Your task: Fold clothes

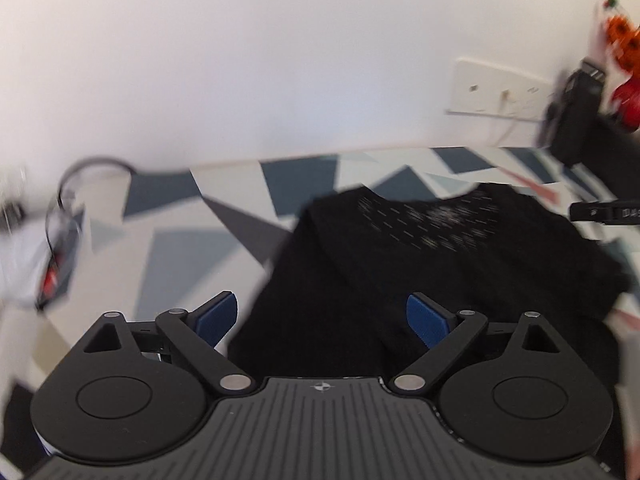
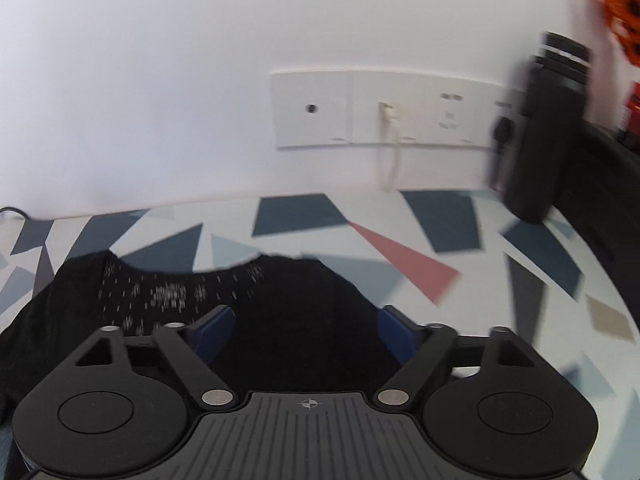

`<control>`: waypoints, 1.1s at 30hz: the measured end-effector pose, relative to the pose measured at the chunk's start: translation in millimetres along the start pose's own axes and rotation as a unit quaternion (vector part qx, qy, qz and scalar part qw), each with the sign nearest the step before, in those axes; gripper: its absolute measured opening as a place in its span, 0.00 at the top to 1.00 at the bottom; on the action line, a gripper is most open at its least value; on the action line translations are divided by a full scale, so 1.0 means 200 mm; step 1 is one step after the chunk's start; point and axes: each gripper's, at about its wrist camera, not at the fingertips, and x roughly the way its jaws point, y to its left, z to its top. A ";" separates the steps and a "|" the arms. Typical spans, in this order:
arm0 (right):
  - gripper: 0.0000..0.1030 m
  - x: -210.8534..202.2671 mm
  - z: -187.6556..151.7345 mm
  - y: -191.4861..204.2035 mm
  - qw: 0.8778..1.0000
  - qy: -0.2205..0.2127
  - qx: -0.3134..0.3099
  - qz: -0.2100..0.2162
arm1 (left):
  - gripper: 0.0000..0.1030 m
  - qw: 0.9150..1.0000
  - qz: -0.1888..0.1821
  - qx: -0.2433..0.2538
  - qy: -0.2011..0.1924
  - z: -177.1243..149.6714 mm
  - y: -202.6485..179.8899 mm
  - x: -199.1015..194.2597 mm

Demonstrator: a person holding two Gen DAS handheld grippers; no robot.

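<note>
Garment (image 1: 440, 264), black, lay bunched on our patterned table (image 1: 180, 248) near the wall. Left gripper (image 1: 322, 318) and right gripper (image 2: 306, 332) hovered over it, jaws spread, holding nothing.

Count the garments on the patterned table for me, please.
1: a black garment with pale speckled markings lies crumpled on the geometric-patterned table, under both open grippers. More could be hidden beneath it.

- Plain white wall (image 2: 160, 80), evenly lit.
- White socket panel (image 2: 384, 110) on wall, thin white cable (image 2: 394, 160) hanging from it.
- Tabletop cover (image 2: 400, 232) with grey, blue, red triangles, reaching the wall.
</note>
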 end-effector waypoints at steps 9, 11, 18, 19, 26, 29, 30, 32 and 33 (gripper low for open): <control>0.01 -0.58 -0.46 -0.03 0.997 0.005 0.041 -0.071 | 0.09 0.996 -0.081 0.019 0.027 -0.43 -0.07 -0.29; 0.01 -0.67 -0.57 0.00 0.996 0.013 0.042 -0.077 | 0.09 0.995 -0.090 0.030 0.039 -0.50 -0.11 -0.33; 0.01 -0.90 -0.89 0.07 0.996 0.044 0.037 -0.065 | 0.09 0.991 -0.121 0.027 0.040 -0.67 -0.25 -0.45; 0.01 -0.92 -0.92 0.06 0.996 0.045 0.043 -0.061 | 0.08 0.992 -0.119 0.026 0.033 -0.69 -0.28 -0.44; 0.01 -1.05 -1.09 -0.04 0.997 0.046 0.038 -0.038 | 0.08 0.995 -0.089 0.035 0.030 -0.68 -0.49 -0.38; 0.01 -1.11 -1.19 -0.06 0.999 0.042 0.013 -0.020 | 0.08 0.996 -0.075 0.040 0.032 -0.68 -0.58 -0.35; 0.01 -1.12 -1.22 -0.05 0.999 0.046 0.008 -0.003 | 0.08 0.996 -0.070 0.041 0.032 -0.68 -0.61 -0.34; 0.01 -1.14 -1.29 -0.01 0.998 0.051 0.000 0.024 | 0.08 0.997 -0.061 0.043 0.034 -0.67 -0.67 -0.32; 0.01 -1.15 -1.31 0.02 0.998 0.051 -0.004 0.033 | 0.08 0.997 -0.058 0.033 0.035 -0.67 -0.65 -0.32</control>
